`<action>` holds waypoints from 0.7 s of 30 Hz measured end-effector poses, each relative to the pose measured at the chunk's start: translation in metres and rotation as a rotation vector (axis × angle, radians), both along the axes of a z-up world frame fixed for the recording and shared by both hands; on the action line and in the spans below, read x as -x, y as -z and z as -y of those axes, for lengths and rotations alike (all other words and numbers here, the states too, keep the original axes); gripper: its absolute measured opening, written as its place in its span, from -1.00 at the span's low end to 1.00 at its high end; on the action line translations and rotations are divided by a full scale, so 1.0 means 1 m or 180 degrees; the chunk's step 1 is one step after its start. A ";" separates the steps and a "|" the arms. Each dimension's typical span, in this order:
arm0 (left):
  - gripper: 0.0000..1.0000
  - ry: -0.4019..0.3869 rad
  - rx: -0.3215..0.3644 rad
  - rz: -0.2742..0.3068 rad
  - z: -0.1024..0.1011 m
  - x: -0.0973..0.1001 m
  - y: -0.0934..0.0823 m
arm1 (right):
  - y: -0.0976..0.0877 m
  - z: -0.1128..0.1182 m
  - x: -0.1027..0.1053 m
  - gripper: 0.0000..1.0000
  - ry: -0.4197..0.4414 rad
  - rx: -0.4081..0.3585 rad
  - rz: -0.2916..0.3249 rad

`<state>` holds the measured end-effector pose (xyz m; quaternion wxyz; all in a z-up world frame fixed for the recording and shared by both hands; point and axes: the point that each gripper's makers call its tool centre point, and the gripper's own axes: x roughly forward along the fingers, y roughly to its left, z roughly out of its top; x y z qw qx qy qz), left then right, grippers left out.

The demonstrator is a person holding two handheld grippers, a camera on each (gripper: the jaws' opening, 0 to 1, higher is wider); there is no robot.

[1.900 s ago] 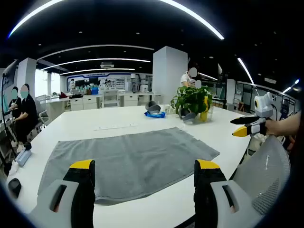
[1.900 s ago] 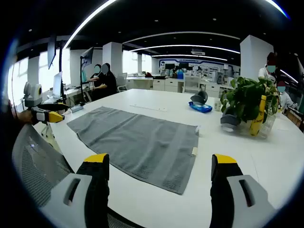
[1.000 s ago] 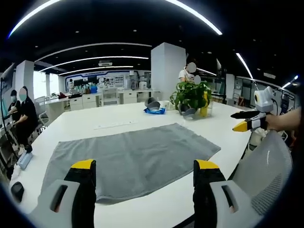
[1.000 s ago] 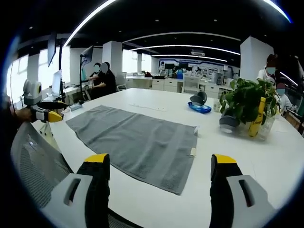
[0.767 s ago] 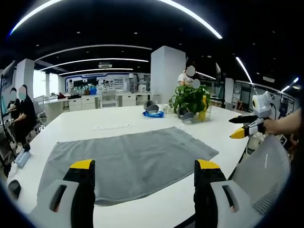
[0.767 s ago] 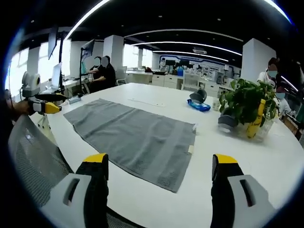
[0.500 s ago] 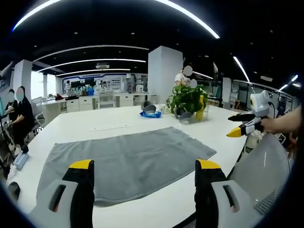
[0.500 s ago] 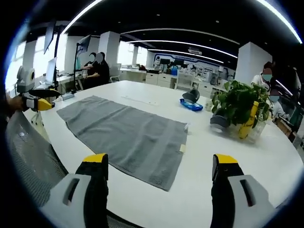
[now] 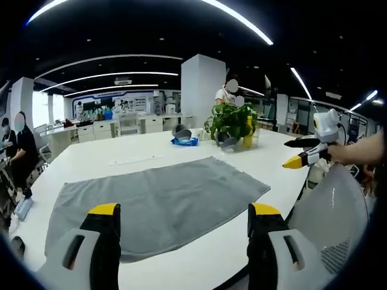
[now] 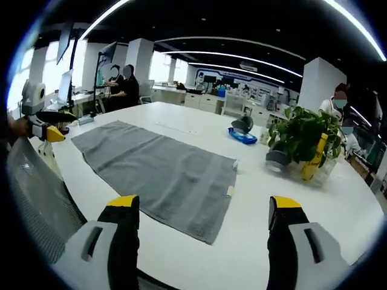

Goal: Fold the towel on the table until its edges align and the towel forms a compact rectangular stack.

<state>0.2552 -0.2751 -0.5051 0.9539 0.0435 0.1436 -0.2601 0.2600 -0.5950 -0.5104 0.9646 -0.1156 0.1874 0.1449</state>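
A grey rectangular terry towel lies flat and unfolded on the smooth white bench; left tool and right tool both gape wide, empty

An open-plan office or lab. Around the long white table stand mesh chairs, with white cabinets beyond it. Seated people work at monitors under strip lights.

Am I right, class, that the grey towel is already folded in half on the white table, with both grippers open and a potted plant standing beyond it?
Not quite: the grey towel lies spread flat in a single layer, not folded in half, as the right gripper view shows. The rest holds: it is on the white table, the left gripper and right gripper are open, and the potted plant stands beyond it.
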 end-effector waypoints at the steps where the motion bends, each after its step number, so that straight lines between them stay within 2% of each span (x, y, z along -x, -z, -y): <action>1: 0.78 -0.0030 0.0001 0.0017 -0.002 -0.001 -0.001 | 0.000 0.000 0.000 0.76 0.0005 -0.0013 -0.0006; 5: 0.75 -0.0266 -0.0048 0.0105 -0.017 -0.005 -0.005 | -0.005 -0.007 0.000 0.75 -0.0104 -0.0161 0.0069; 7: 0.76 -0.0362 -0.0052 0.0168 -0.022 -0.007 -0.009 | -0.013 -0.015 0.000 0.75 -0.0222 -0.0162 0.0189; 10: 0.76 -0.0538 -0.0162 0.0191 -0.033 -0.008 -0.010 | -0.014 -0.021 0.001 0.69 -0.0346 -0.0185 0.0201; 13: 0.64 -0.0741 -0.0362 0.0264 -0.046 -0.010 -0.013 | -0.024 -0.024 0.002 0.65 -0.0456 -0.0432 0.0272; 15: 0.62 -0.0812 -0.0467 0.0366 -0.049 -0.010 -0.019 | -0.044 -0.018 0.002 0.64 -0.0476 -0.0765 0.0514; 16: 0.63 -0.0798 -0.0512 0.0415 -0.048 -0.010 -0.022 | -0.044 -0.012 0.002 0.63 -0.0631 -0.0561 0.0601; 17: 0.63 -0.0781 -0.0559 0.0454 -0.046 -0.011 -0.024 | -0.034 0.001 0.002 0.59 -0.0623 -0.0354 0.0475; 18: 0.63 -0.0757 -0.0596 0.0467 -0.043 -0.011 -0.026 | -0.021 0.018 0.003 0.54 -0.0633 -0.0141 0.0237; 19: 0.65 -0.0691 -0.0671 0.0499 -0.039 -0.012 -0.027 | -0.015 0.025 0.003 0.48 -0.0707 -0.0112 0.0149; 21: 0.69 -0.0622 -0.0810 0.0532 -0.033 -0.013 -0.030 | -0.017 0.039 0.000 0.44 -0.0748 -0.0199 0.0177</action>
